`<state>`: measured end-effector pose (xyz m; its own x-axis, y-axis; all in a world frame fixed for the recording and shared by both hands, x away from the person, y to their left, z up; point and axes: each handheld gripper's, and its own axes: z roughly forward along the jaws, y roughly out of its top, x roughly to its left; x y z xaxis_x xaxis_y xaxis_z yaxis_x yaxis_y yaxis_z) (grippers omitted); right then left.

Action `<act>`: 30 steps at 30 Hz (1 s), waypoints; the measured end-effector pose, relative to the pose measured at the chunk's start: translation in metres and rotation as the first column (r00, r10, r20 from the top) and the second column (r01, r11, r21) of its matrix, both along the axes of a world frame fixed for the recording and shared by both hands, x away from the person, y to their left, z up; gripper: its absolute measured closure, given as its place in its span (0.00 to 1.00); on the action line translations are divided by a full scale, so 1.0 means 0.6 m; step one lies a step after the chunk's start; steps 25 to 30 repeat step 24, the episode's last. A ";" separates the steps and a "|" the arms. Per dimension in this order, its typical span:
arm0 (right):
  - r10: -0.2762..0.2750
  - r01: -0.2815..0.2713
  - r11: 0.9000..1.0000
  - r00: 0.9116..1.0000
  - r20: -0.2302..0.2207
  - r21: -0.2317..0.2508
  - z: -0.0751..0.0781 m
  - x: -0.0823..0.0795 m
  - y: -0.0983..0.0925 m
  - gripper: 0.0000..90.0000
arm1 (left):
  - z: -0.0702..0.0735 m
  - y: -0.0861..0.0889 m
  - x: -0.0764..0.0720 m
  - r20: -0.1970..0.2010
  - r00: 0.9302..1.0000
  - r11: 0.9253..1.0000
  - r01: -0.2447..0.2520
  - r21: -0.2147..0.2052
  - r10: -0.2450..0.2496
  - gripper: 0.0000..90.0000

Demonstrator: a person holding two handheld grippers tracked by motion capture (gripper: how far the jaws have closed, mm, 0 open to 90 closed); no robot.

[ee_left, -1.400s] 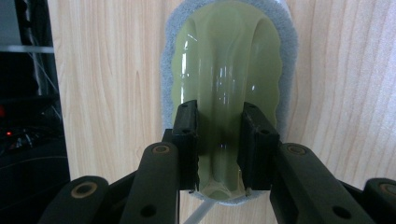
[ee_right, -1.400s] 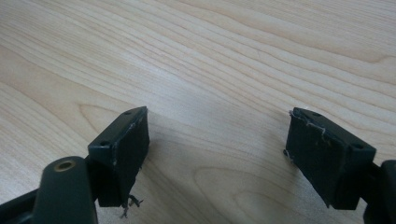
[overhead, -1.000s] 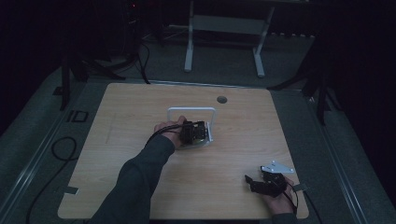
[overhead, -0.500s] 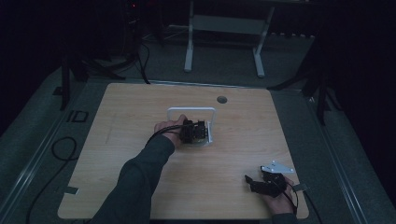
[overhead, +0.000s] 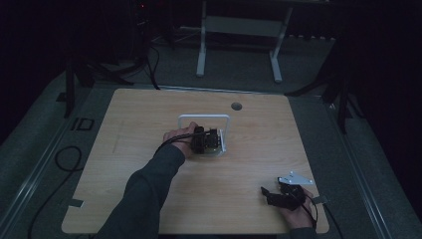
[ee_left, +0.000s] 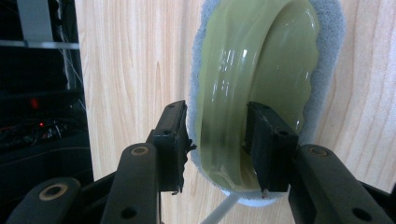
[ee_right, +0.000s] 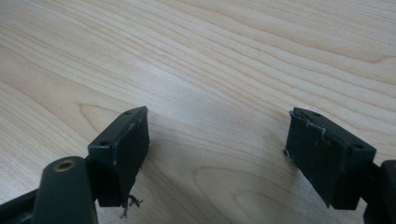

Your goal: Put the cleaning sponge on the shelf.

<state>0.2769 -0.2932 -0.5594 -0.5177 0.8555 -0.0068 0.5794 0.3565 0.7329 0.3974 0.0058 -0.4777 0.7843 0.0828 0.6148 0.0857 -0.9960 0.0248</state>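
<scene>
I am holding the left claw (ee_left: 217, 149) around the near rim of the glossy pale-green bowl on its grey foam pad (ee_left: 261, 79); its long axis is running straight ahead between the jaws. I am resting the right claw (ee_right: 217, 154) wide and empty, well apart from that bowl, over the light wooden surface (overhead: 149, 119).

Bare wooden table (overhead: 124, 189) all around, the white frame (overhead: 204, 118) and sponge (ee_left: 261, 70) mid-table the sole obstacles.
</scene>
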 end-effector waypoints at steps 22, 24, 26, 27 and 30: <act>0.001 -0.001 1.000 1.000 0.000 0.001 0.000 0.000 0.000 0.23 | 0.058 0.041 -0.056 0.031 0.999 0.991 -0.028 -0.129 0.032 0.58; 0.000 0.000 1.000 1.000 0.000 0.001 0.000 0.000 0.000 0.23 | 0.067 0.052 -0.066 0.020 0.999 0.985 -0.032 -0.170 0.036 0.57; 0.000 0.000 1.000 1.000 0.000 0.001 0.000 0.000 0.000 0.23 | 0.067 0.052 -0.066 0.020 0.999 0.985 -0.032 -0.170 0.036 0.57; 0.000 0.000 1.000 1.000 0.000 0.001 0.000 0.000 0.000 0.23 | 0.067 0.052 -0.066 0.020 0.999 0.985 -0.032 -0.170 0.036 0.57; 0.000 0.000 1.000 1.000 0.000 0.001 0.000 0.000 0.000 0.23 | 0.067 0.052 -0.066 0.020 0.999 0.985 -0.032 -0.170 0.036 0.57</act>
